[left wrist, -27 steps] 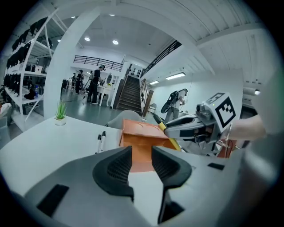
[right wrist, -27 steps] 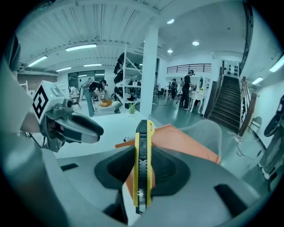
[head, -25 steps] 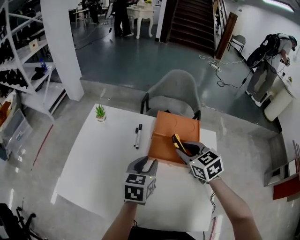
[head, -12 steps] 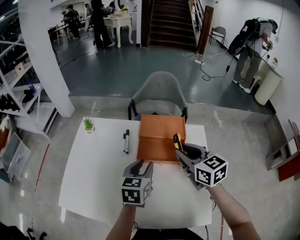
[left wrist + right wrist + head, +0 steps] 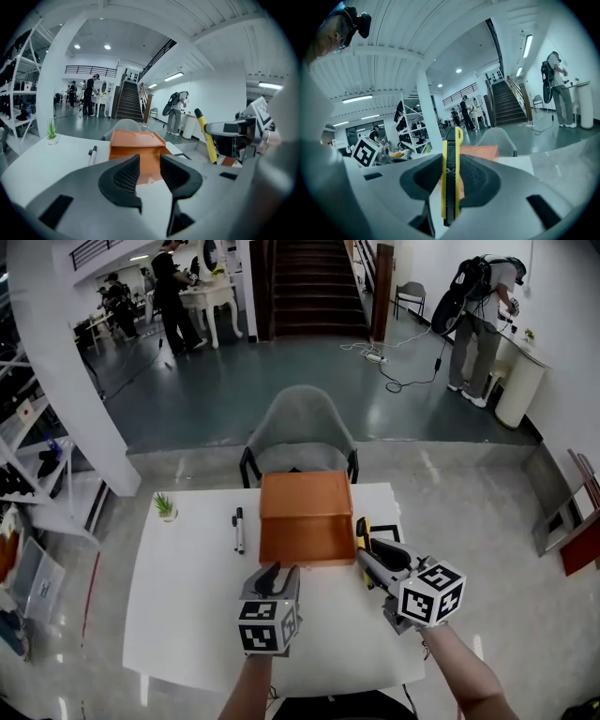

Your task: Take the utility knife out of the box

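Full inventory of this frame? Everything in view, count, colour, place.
table: 1, white, in front of the person
box: 1, orange, far middle of table
marker: 1, black and white, lying left of box
potted plant: 1, green in a white pot, far left corner of table
chair: 1, grey, behind table
utility knife: 1, yellow and black, outside the box, at its right
staircase: 1, dark, back of room
shelf rack: 1, white, left
people: several, at the back left and right
left tool: 1, grey, jaws apart, empty, in front of box
right tool: 1, grey, clamped on utility knife
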{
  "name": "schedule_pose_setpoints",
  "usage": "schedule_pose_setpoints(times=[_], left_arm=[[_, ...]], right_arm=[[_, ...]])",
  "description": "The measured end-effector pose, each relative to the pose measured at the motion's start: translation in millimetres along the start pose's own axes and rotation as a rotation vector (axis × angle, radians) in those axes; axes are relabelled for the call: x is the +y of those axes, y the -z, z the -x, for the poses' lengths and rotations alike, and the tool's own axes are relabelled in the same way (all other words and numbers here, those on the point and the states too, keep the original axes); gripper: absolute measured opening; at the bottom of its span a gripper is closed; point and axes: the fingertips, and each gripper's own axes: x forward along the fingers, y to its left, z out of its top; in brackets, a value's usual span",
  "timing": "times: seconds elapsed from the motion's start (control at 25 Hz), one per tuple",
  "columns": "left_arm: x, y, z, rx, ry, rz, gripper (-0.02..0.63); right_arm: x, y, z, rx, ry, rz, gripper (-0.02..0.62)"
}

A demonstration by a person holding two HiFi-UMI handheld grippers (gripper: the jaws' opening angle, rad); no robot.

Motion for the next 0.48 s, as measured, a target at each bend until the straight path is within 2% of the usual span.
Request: schedule_pose_setpoints(times=[0.48], left_arm=[[-7.8,-4.7,10.1,-0.015,-0.035,-0.007,0.133]], right_arm=[[-7.3,9.4,42.8,-0.075,0.026,-0.090,0.114]])
